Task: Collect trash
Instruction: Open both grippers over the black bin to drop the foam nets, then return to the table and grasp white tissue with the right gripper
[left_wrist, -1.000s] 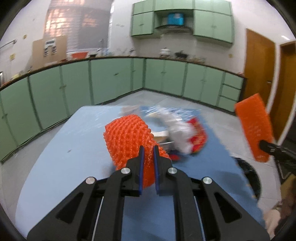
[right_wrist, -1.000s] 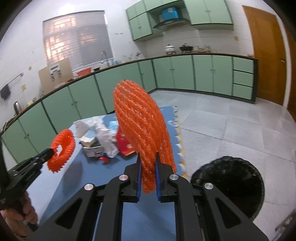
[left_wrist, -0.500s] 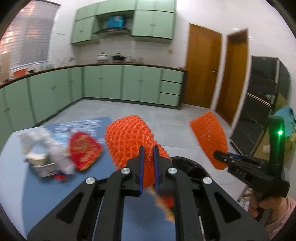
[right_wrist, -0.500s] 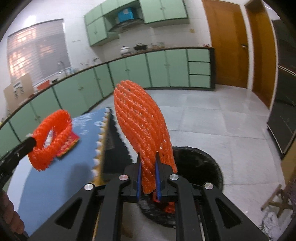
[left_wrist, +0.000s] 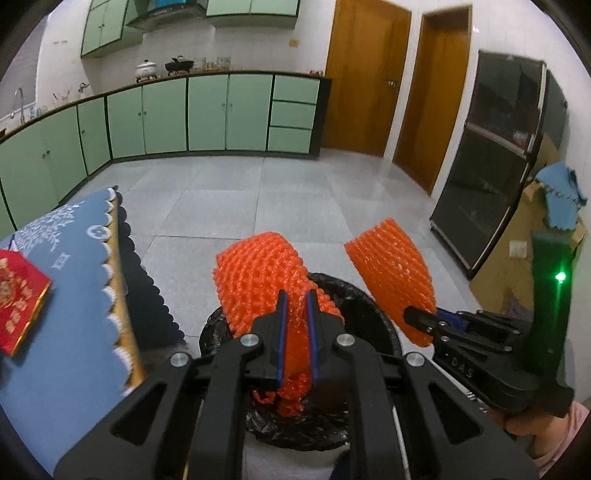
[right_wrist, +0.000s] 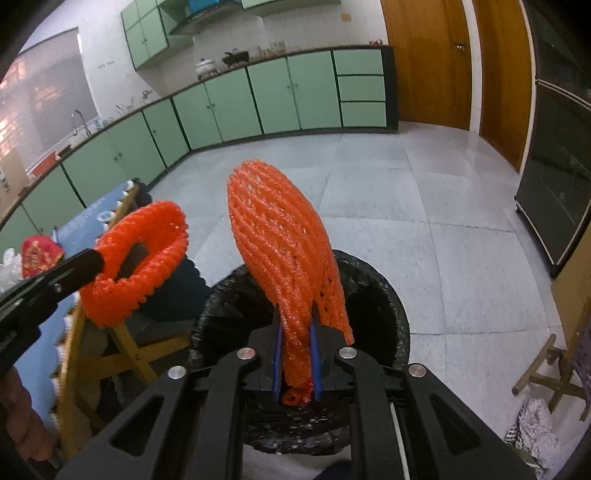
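Mostly hidden: bin (left_wrist: 365, 295) floor, behind our own gripper bodies; only black-lined rim shows. We hold left gripper (left_wrist: 294, 332) with jaws clamped on orange foam net (left_wrist: 258, 273), right gripper (right_wrist: 295, 354) with jaws clamped on second orange net (right_wrist: 277, 240); both nets hang over bin mouth. Table edge (left_wrist: 122, 295) with blue cloth sits just left of bin; red packet (left_wrist: 18, 295) cut off by frame. Bare tiled floor lies beyond.
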